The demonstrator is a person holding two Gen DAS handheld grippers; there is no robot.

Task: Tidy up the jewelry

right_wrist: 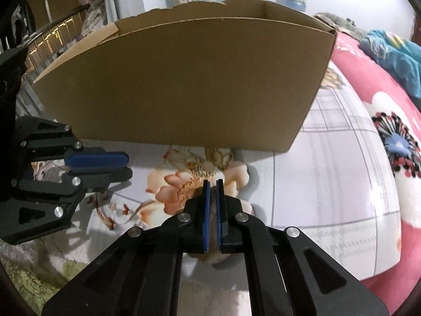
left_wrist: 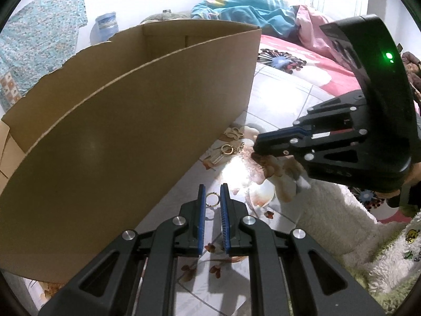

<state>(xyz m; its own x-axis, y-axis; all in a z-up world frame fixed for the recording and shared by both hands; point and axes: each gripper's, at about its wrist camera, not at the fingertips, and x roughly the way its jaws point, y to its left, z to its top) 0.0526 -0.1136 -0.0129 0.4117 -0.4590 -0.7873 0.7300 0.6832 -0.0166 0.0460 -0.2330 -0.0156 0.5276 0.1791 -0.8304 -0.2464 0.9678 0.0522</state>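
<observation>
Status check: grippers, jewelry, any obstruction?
Left gripper shut on small gold ring. Right gripper shut, nothing visibly held. Gold jewelry pile beside brown cardboard box.

Box interior (right_wrist: 189, 18) hidden; jewelry (right_wrist: 210, 160) blurred

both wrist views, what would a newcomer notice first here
The big open cardboard box fills the middle, standing on a floral bedspread. Gold jewelry lies in a small pile at its base. A gold ring sits between the fingertips of the left tool.

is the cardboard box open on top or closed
Open. The cardboard box has no flaps over its top; both views look past the near wall to its inner far wall. What is inside cannot be seen.
</observation>
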